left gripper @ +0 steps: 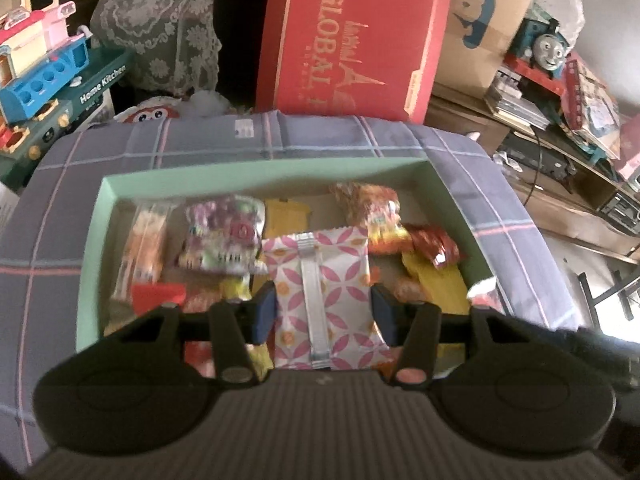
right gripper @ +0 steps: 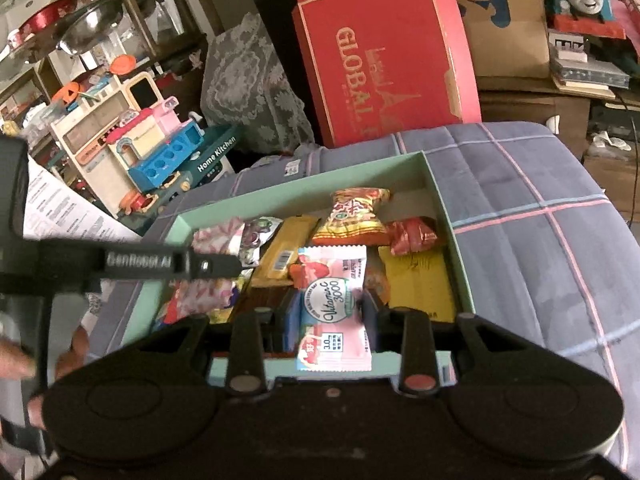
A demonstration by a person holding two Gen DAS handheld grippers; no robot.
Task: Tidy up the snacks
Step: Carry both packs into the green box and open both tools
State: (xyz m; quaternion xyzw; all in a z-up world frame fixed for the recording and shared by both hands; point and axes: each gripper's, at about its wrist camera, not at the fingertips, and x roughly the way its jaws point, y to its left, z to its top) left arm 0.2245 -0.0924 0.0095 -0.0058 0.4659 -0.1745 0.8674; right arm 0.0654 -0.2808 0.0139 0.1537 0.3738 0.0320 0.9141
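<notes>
**Over the green box, a packet in each claw**

Above the plaid-covered tabletop (left gripper: 460, 152) sits my green box (left gripper: 92, 248) of snacks. Left claw (left gripper: 323, 312) grips the pink-patterned packet (left gripper: 320, 280); right claw (right gripper: 332, 312) clenches the Vitamin C sachet (right gripper: 334, 320). Sorting's underway; next, each needs its own spot.

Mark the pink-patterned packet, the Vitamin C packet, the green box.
pink-patterned packet (left gripper: 320, 300): left wrist view, centre seam.
Vitamin C packet (right gripper: 332, 308): right wrist view, round label.
green box (right gripper: 448, 216): right wrist view, right wall.
</notes>
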